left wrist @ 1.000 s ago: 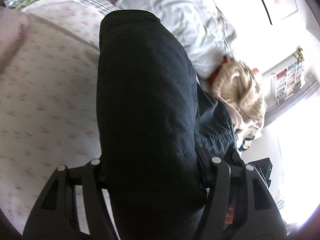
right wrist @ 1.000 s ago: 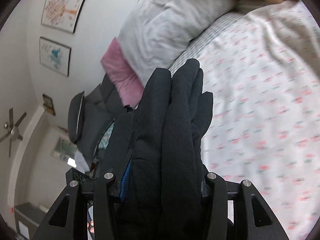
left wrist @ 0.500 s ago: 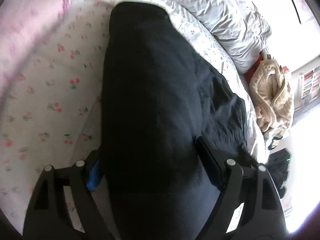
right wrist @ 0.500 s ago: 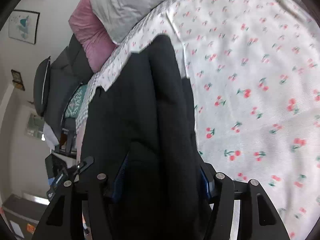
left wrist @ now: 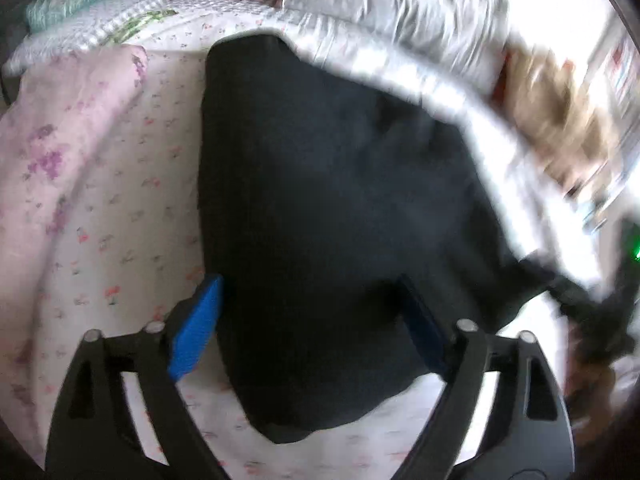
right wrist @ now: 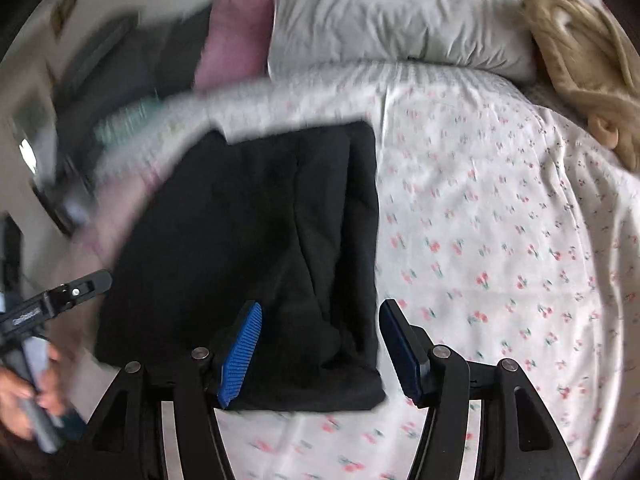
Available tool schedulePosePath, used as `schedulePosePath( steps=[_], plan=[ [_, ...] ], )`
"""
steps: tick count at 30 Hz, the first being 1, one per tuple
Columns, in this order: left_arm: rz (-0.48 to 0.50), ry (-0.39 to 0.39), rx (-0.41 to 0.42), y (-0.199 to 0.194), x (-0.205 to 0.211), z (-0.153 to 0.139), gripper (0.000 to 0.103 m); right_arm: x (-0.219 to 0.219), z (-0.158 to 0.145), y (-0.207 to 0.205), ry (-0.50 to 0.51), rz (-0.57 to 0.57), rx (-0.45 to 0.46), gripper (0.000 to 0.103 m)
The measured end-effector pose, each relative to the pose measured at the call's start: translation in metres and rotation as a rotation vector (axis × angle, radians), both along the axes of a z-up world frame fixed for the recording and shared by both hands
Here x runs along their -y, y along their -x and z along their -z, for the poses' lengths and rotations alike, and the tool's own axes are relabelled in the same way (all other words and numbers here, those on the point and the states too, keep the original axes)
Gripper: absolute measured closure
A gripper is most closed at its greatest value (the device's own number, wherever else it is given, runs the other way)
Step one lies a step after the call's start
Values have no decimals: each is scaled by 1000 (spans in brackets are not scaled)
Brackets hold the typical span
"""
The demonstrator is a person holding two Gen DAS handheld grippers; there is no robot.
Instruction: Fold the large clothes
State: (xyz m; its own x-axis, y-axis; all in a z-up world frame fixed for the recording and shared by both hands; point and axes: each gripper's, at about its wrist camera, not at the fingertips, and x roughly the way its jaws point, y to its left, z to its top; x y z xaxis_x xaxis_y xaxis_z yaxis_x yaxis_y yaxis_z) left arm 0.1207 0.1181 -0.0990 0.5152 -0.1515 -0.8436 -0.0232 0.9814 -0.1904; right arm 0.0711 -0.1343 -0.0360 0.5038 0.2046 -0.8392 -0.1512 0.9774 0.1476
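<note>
A folded black garment [left wrist: 320, 200] lies flat on the cherry-print bed sheet [left wrist: 132, 240]. Its near end sits between the blue pads [left wrist: 196, 328] of my left gripper [left wrist: 308, 320], whose jaws are opening. The pads do not press the cloth. In the right wrist view the same black garment [right wrist: 260, 240] lies left of centre. Its near right corner is between the jaws of my right gripper [right wrist: 320, 344], which are also opening, and its pads [right wrist: 240, 352] stand clear of the fabric. A hand [right wrist: 24, 392] holds the left gripper's black body at that view's left edge.
A grey pillow [right wrist: 392, 16] and a pink pillow [right wrist: 236, 28] lie at the head of the bed. A tan plush throw [right wrist: 580, 48] sits at the far right. A pale pink floral blanket [left wrist: 60, 140] lies left of the garment. Bare sheet [right wrist: 500, 240] spreads to the right.
Both grippers widened and let go of the black garment. It hung bunched between the jaws a second ago and now lies flat on the sheet. Both views swung round.
</note>
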Motion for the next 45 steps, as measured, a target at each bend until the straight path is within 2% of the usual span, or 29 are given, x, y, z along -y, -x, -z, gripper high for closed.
schedulePosePath(
  steps=[1, 3, 5, 7, 10, 11, 13, 16, 17, 19, 22, 25, 29, 45],
  plan=[
    [12, -30, -5, 1, 4, 6, 9, 3, 9, 0, 1, 12, -18, 38],
    [1, -21, -16, 5, 2, 7, 9, 13, 15, 2, -46, 46, -32, 36],
    [-19, 9, -35, 10, -4, -3, 9, 19, 3, 9, -88, 81, -26, 36],
    [-24, -2, -3, 23, -4, -23, 9, 21, -20, 24, -85, 87, 11, 36],
    [-47, -62, 12, 41, 3, -46, 8, 14, -47, 46, -31, 60, 51, 30],
    [-60, -82, 8, 48, 5, -54, 3, 11, -53, 52, -8, 54, 57, 26],
    [-70, -100, 9, 61, 8, -61, 0, 5, -66, 70, 41, 51, 68, 18],
    [-79, -128, 34, 81, 16, -60, 0, -15, -73, 92, 122, 28, 93, 14],
    [-87, -142, 48, 88, 19, -56, 0, -21, -74, 97, 149, 12, 94, 12],
    [-112, -162, 17, 95, 25, -49, 0, -33, -68, 109, 208, -21, 93, 12],
    [-99, -151, -8, 100, 30, -44, 0, -45, -55, 116, 259, -55, 69, 12],
    [-120, -192, 19, 107, 31, -45, 0, -49, -44, 117, 263, -72, 49, 12],
    [-149, -179, 4, 110, 28, -37, 0, -52, -31, 113, 281, -68, 22, 12],
    [-135, -201, 10, 117, 44, -34, 0, -51, -31, 110, 270, -67, 21, 12]
  ],
)
